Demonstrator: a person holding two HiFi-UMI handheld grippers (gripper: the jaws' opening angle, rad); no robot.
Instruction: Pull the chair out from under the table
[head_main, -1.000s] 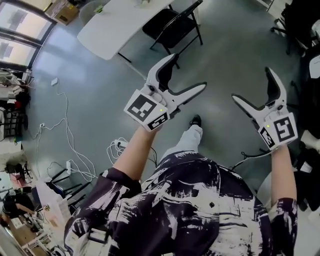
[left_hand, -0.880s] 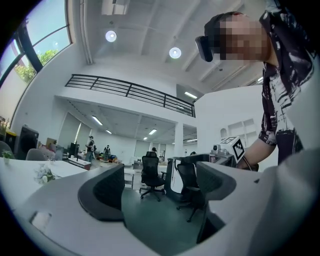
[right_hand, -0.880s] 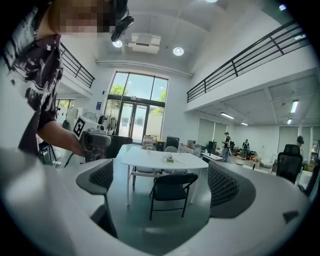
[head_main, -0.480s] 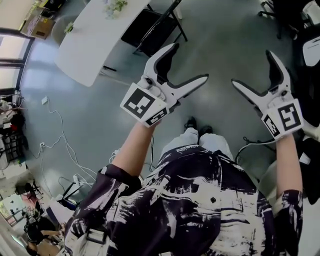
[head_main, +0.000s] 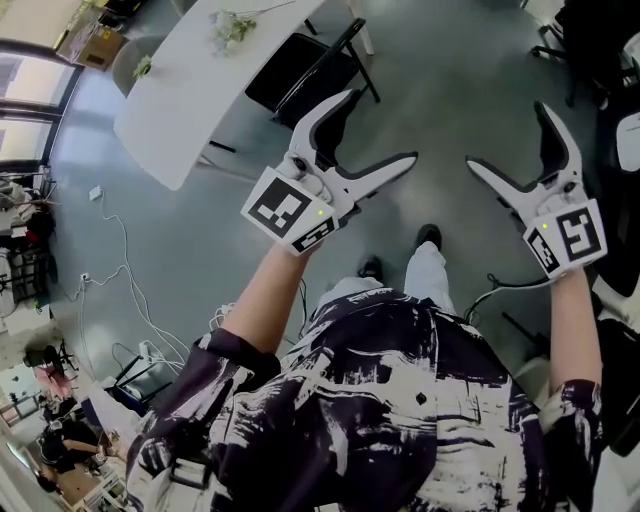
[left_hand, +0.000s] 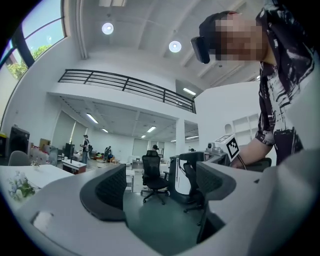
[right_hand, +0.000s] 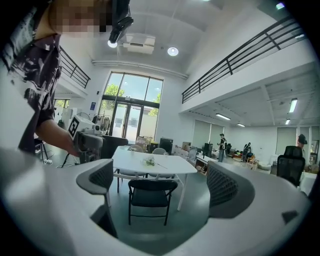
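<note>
The black folding chair (head_main: 292, 66) stands at the edge of the white tabletop (head_main: 170, 120); a small bunch of flowers (head_main: 228, 28) lies on the tabletop; the left hand-held gripper (head_main: 381, 127) and the right hand-held gripper (head_main: 507, 134) hang well apart from the tabletop, jaws wide apart and empty; each cube (head_main: 290, 212) shows only black-and-white square markers.

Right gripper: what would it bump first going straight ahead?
Likely the black folding chair at the white table: it sits centred between the open jaws of the right gripper, only floor before it. Distance is unclear.
</note>
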